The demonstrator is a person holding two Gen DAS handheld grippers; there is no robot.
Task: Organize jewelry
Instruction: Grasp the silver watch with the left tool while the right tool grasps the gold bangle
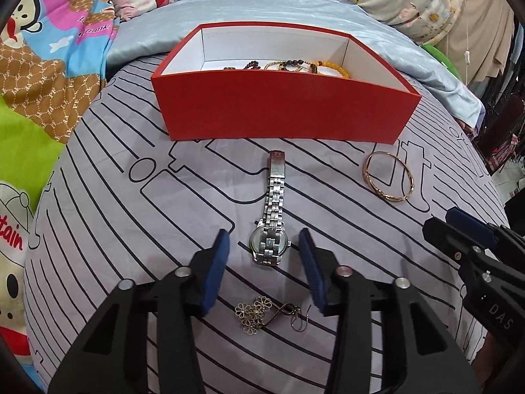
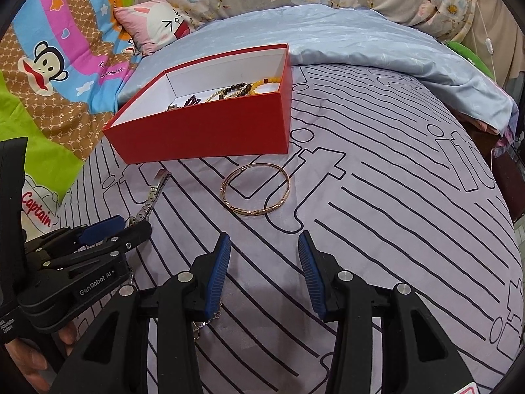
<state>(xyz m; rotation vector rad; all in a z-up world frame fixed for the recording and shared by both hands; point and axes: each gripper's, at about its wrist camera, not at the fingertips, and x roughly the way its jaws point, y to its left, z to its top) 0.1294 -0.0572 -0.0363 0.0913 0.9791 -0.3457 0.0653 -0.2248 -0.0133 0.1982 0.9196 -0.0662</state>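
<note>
Jewelry lies on the bed: a silver watch [image 1: 269,243] sits between the spread pads of the left tongs [image 1: 264,246], untouched. Right tongs [image 2: 264,249], also spread and tilted down, hover near the gold bangle [image 2: 256,190] before the red box [image 2: 210,128].

Box contents: the red box [image 1: 285,111] near wall hides most of the bracelets [image 1: 295,65].
Watch: in the right wrist view the left gripper [image 2: 113,229] covers the watch [image 2: 154,193] case.
</note>
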